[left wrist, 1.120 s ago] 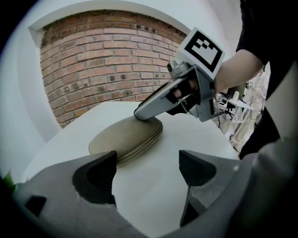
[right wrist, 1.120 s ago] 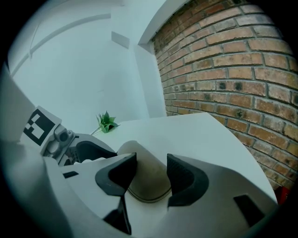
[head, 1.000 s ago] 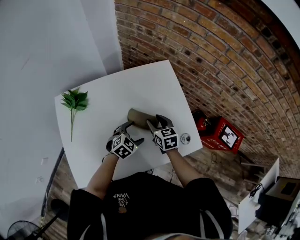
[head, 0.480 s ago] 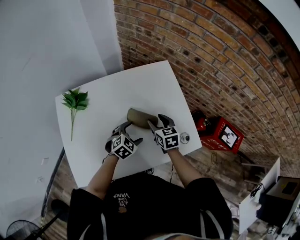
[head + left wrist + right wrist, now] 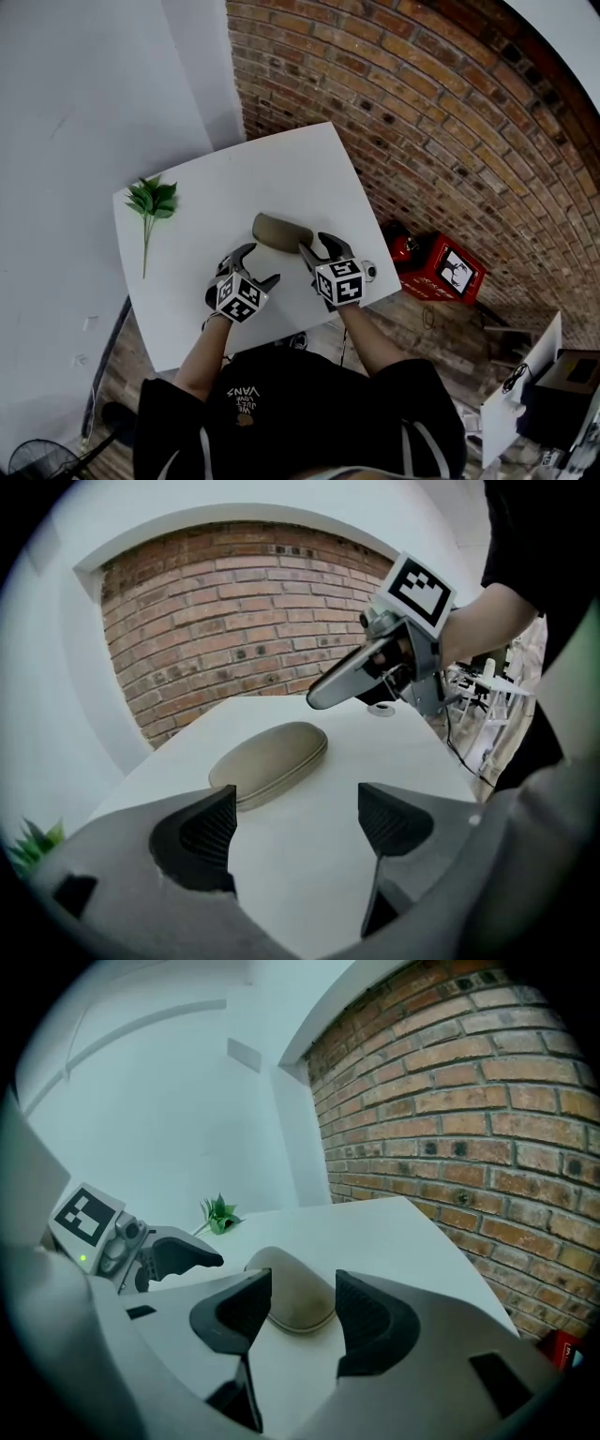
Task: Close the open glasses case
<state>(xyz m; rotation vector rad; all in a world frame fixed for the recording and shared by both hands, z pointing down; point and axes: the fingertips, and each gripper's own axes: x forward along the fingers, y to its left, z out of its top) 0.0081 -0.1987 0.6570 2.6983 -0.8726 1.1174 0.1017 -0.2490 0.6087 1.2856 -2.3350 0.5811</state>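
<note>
The tan glasses case (image 5: 279, 230) lies shut on the white table (image 5: 216, 202), its lid down on its base (image 5: 270, 761). My left gripper (image 5: 255, 265) hovers just short of the case's near left side, open, with only bare table between its jaws (image 5: 295, 822). My right gripper (image 5: 317, 246) is at the case's near right end, open. Its jaws have just been closing a little with nothing between them. The case (image 5: 295, 1297) lies just beyond the right gripper's tips (image 5: 303, 1312). Neither gripper touches the case.
A green leafy sprig (image 5: 150, 202) lies at the table's far left. A small round object (image 5: 369, 270) sits at the table's right edge by my right hand. A red box (image 5: 436, 267) stands on the floor beyond that edge. A brick wall backs the table.
Both grippers have drawn back a little from the case toward the table's near edge and lifted. The case stays where it was.
</note>
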